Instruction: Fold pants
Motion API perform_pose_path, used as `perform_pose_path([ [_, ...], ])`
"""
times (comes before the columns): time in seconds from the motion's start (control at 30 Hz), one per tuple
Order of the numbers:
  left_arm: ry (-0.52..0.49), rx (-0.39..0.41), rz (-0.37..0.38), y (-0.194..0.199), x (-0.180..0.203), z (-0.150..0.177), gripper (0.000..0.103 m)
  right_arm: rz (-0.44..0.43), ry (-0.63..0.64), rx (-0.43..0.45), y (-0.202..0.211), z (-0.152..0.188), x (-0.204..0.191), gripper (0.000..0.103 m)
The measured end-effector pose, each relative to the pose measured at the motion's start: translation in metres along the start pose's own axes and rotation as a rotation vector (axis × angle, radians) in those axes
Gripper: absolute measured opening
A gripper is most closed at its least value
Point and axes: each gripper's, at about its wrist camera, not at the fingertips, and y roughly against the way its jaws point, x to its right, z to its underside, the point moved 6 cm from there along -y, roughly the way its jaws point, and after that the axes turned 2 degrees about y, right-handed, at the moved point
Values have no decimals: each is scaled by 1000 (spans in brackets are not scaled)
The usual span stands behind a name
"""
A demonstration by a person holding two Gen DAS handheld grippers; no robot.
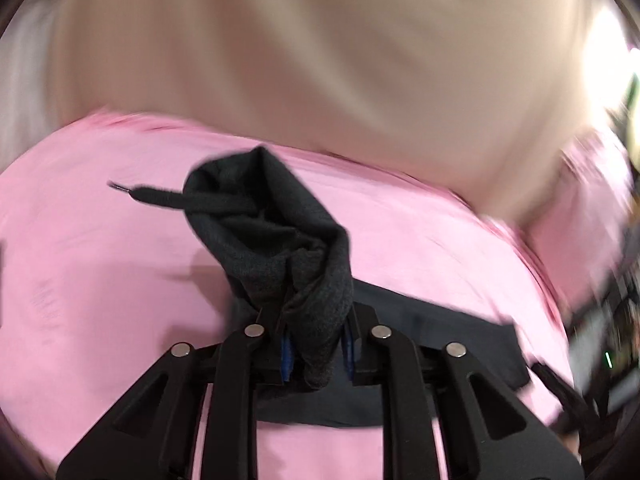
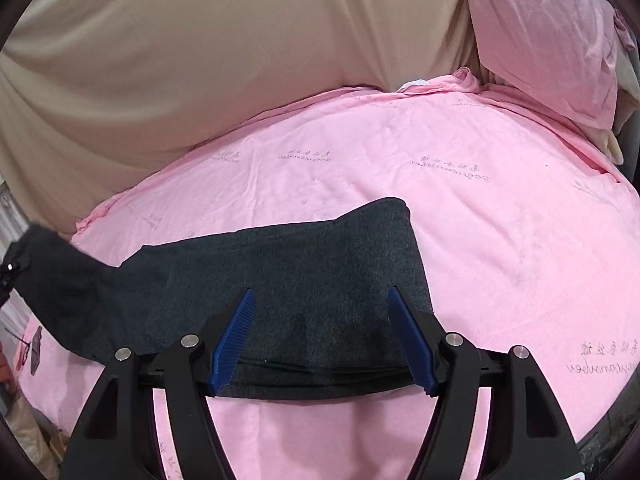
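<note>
Dark grey pants lie partly folded on a pink bedsheet. My right gripper is open, its blue pads spread just above the folded part near its front edge. At the left the cloth rises off the bed. My left gripper is shut on a bunched end of the pants, holding it up above the sheet; a black drawstring sticks out to the left. That view is blurred by motion.
A beige cover lies along the far side of the bed. A pink pillow sits at the far right. The bed's edge and room clutter show at the lower left.
</note>
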Motion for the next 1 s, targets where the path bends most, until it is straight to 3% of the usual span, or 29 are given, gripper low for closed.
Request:
perform_pose_path([
  [0.03, -40, -34, 41, -12, 23, 11, 33, -7, -1, -10, -2, 2, 1, 68],
  [0.1, -88, -131, 79, -46, 55, 40, 61, -29, 1, -38, -7, 6, 0, 68],
  [0.2, -80, -211, 35, -72, 52, 66, 65, -69, 12, -67, -9, 11, -11, 68],
  [0.3, -10, -205, 20, -61, 24, 69, 71, -162, 34, -102, -13, 12, -35, 71],
  [0.4, 39, -113, -89, -26, -17, 63, 87, -381, 28, -164, -25, 8, -82, 71],
  [0.53, 85, -58, -210, -5, -64, 56, 87, -572, 76, -315, -55, 19, -154, 71],
  [0.63, 113, -52, -238, -1, -84, 58, 88, -538, 102, -423, -81, 41, -181, 71],
  [0.7, 108, -61, -260, -4, -94, 60, 88, -498, 82, -440, -90, 47, -182, 71],
  [0.8, 117, -78, -256, 1, -113, 70, 88, -506, 27, -438, -89, 43, -183, 72],
  [0.87, 141, -89, -241, -3, -121, 75, 88, -506, 60, -435, -91, 42, -195, 64],
  [0.9, 153, -93, -232, -5, -124, 76, 88, -526, 62, -460, -96, 45, -201, 56],
  [0.93, 163, -96, -232, -7, -126, 77, 88, -551, 58, -493, -101, 50, -210, 41],
  [1.0, 184, -98, -230, -4, -131, 79, 88, -529, 79, -485, -111, 54, -223, 26],
])
